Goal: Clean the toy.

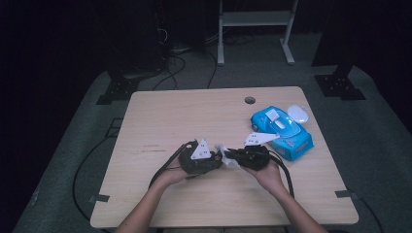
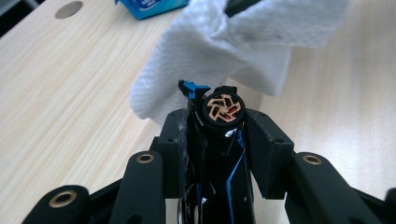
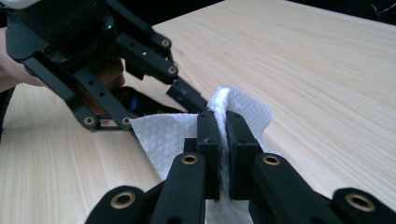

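Landmark: we take the blue wipes pack (image 1: 283,132) at the right of the wooden table (image 1: 160,121) as our reference; a white oval lid (image 1: 298,114) lies just beyond it.
Left gripper: we see the left gripper (image 1: 210,162) held well to the near-left of the wipes pack, above the table's middle front. Its jaws pinch a black cylindrical plug (image 2: 223,112), whose round end shows copper contacts and a blue clip beside it.
Right gripper: the right gripper (image 1: 232,156) sits between the left gripper and the wipes pack, just near-left of the pack. Its jaws are pressed together on a white wipe (image 3: 243,116).
Wipe: we see it bunched at the meeting point of the two grippers, near-left of the pack, draped just past the plug's end.
Hands: one hand (image 1: 265,172) grips each tool from the near edge.
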{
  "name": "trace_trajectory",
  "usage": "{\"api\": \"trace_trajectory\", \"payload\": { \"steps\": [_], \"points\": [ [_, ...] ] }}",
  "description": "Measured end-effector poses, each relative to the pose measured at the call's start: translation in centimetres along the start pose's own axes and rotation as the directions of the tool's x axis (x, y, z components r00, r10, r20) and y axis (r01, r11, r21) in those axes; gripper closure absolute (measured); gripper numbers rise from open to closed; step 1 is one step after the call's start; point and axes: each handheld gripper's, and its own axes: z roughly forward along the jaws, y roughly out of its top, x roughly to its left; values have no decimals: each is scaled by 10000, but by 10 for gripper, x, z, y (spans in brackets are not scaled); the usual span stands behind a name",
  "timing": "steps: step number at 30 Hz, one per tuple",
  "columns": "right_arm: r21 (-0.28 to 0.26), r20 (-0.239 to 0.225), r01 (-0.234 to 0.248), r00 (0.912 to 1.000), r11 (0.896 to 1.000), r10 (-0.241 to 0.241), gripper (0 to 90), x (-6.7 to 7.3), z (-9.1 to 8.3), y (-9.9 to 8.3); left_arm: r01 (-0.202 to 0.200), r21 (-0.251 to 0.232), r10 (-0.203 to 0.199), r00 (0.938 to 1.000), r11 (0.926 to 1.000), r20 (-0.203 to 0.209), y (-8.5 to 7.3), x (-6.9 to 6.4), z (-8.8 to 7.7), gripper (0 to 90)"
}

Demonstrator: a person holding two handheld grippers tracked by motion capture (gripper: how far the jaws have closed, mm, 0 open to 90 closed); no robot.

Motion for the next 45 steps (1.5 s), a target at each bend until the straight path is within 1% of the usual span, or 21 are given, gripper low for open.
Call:
{"api": "trace_trajectory", "payload": {
  "steps": [3,5,8,10,12,14,16,17,19,20,22,23,25,26,27,28,32,35,37,41,45],
  "points": [
    [60,-182,-88,9998,9999,89,855,2,4,-1,77,73,-78,9999,9999,83,-2,0,0,601],
    [-8,-360,-114,9993,9999,113,855,4,5,0,218,53,-219,9994,9997,252,-5,1,-1,583],
    [-134,-686,-223,9974,9997,213,855,6,7,3,590,-87,-585,9972,9982,463,-9,4,-5,571],
    [-20,-752,-183,9970,9998,181,854,7,12,4,869,-254,-852,9944,9959,620,-12,7,-10,570],
    [86,-817,-175,9965,9998,182,854,7,17,4,946,-287,-924,9932,9951,709,-14,8,-15,561],
    [225,-837,-70,9965,9997,88,854,7,22,6,1154,-491,-1110,9903,9921,836,-16,11,-23,555],
    [259,-915,-40,9958,9997,64,854,8,26,8,1227,-614,-1180,9902,9905,752,-18,14,-30,547],
    [327,-904,-41,9959,9995,70,854,8,28,10,1337,-685,-1282,9886,9886,795,-19,16,-34,546],
    [428,-925,-34,9957,9991,73,854,7,31,11,1530,-835,-1475,9867,9847,689,-22,19,-40,536],
    [435,-923,-62,9957,9990,102,854,6,32,11,1733,-960,-1665,9832,9802,751,-24,21,-43,536],
    [483,-937,-109,9955,9988,154,854,5,34,10,1980,-1071,-1901,9785,9743,802,-28,24,-46,528],
    [544,-921,-112,9956,9985,161,854,5,35,10,2067,-1024,-1995,9769,9730,760,-29,25,-47,521],
    [663,-928,-154,9955,9977,215,853,3,38,8,2234,-1006,-2157,9730,9695,822,-33,26,-46,513],
    [667,-933,-197,9953,9976,259,854,3,38,8,2250,-949,-2177,9726,9697,813,-35,26,-45,508],
    [634,-911,-195,9955,9978,253,853,3,39,8,2394,-985,-2308,9687,9659,910,-36,26,-45,504],
    [647,-900,-136,9958,9978,194,853,3,39,8,2470,-1003,-2377,9665,9638,965,-37,26,-44,501],
    [719,-926,-70,9956,9974,137,854,4,38,8,2353,-1049,-2265,9699,9663,889,-37,23,-43,476],
    [775,-928,81,9957,9970,-9,854,7,35,7,2294,-1110,-2192,9709,9670,962,-37,18,-43,471],
    [806,-948,194,9954,9966,-117,854,9,33,5,2193,-1132,-2086,9730,9691,989,-37,15,-42,453],
    [857,-940,363,9952,9957,-282,854,14,28,3,2130,-1136,-2001,9729,9704,1157,-37,13,-39,450],
    [826,-853,485,9955,9954,-414,855,16,26,0,2113,-1172,-1979,9733,9704,1159,-37,13,-38,449]
  ]
}}
